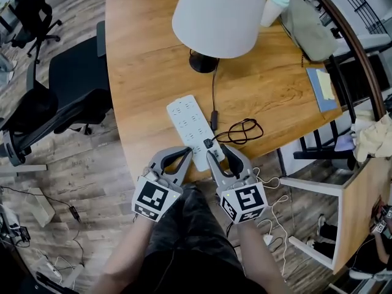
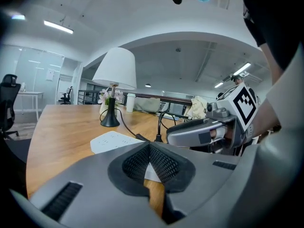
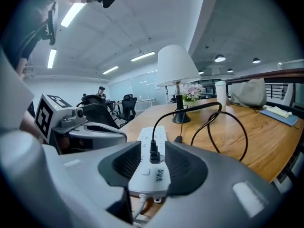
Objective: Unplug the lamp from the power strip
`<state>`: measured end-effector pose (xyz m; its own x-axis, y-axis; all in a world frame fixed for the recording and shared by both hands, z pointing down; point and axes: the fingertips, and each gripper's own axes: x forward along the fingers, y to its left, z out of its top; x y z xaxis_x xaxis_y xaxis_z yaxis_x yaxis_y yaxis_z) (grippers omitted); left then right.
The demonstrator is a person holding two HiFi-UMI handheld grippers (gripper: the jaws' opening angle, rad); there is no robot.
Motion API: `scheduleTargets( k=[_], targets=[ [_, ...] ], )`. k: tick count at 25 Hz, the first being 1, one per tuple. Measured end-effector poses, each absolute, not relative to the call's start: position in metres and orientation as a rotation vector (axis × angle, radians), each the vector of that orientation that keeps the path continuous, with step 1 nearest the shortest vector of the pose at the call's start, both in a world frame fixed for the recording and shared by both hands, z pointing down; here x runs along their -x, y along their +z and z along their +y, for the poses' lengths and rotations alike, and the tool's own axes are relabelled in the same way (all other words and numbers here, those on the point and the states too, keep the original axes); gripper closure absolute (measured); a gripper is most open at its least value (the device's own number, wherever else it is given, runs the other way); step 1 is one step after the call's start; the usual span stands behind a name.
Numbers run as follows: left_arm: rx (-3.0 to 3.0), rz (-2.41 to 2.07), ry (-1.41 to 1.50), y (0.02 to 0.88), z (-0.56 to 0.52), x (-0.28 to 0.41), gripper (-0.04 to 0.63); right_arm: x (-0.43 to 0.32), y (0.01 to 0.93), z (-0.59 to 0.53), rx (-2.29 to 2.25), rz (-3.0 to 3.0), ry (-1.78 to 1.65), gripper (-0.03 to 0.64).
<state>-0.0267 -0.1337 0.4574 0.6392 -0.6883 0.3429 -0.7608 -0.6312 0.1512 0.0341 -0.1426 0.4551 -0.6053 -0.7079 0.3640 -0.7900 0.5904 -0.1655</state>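
Note:
A lamp with a white shade (image 1: 220, 14) stands at the far side of the wooden table (image 1: 141, 54). Its black cord (image 1: 242, 130) loops to a black plug (image 1: 208, 143), seated in a white power strip (image 1: 187, 124). My right gripper (image 1: 222, 153) is open at the strip's near end. In the right gripper view the plug (image 3: 154, 152) stands upright between the pads, touching neither, with the strip (image 3: 153, 172) below. My left gripper (image 1: 182, 155) sits just left of it, shut with nothing held; its pads (image 2: 161, 163) meet over the strip's edge (image 2: 111, 140).
A paper cup (image 1: 274, 8), a grey bag (image 1: 309, 26) and a blue notebook (image 1: 323, 87) lie at the table's far right. A black office chair (image 1: 61, 97) stands left of the table and a white frame (image 1: 306, 219) right of my arms. The table's near edge is under the grippers.

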Motion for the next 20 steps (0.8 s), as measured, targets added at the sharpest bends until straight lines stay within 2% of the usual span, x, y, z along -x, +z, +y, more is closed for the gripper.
scheduleTargets(
  k=[17, 20],
  targets=[
    [-2.542, -1.134, 0.521, 0.487, -0.149, 0.016, 0.598, -0.018, 0.475, -0.153, -1.190, -2.504, 0.557, 0.468],
    [-2.546, -1.119, 0.527, 0.487, -0.151, 0.013, 0.598, -0.022, 0.478, -0.156, -1.222, -2.489, 0.573, 0.492]
  ],
)
